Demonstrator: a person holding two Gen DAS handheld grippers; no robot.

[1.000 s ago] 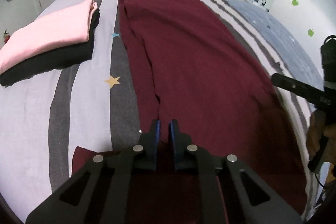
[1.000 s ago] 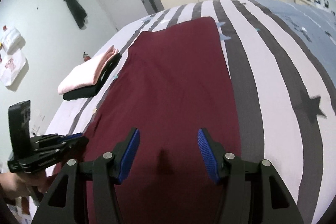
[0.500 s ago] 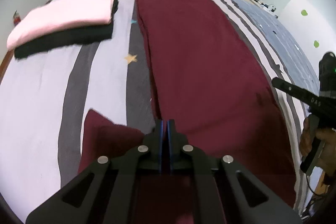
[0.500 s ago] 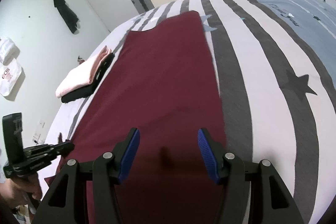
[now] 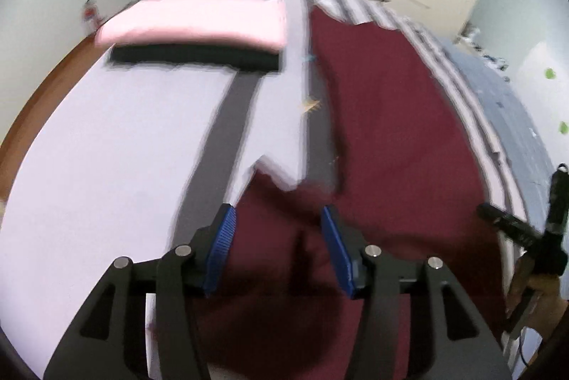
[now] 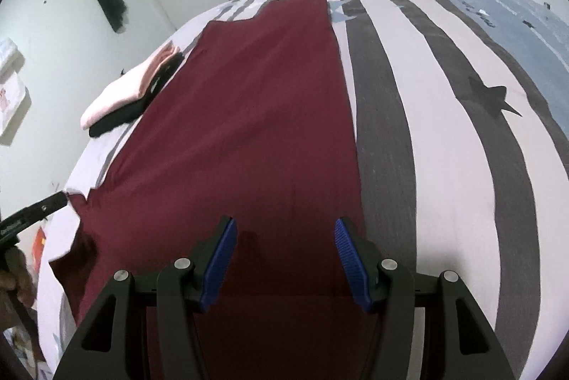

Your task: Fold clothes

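Both claws stood open over the maroon garment (image 6: 249, 116) spread along the striped bed (image 6: 437, 138). Left claw (image 5: 277, 239) had just been opening, nothing pinched between its blue pads (image 5: 222, 246), with a loose maroon corner right ahead of it. Right claw (image 6: 284, 253) hovered above the garment's near end, the folded pink-and-black stack (image 6: 131, 91) far ahead to its left.
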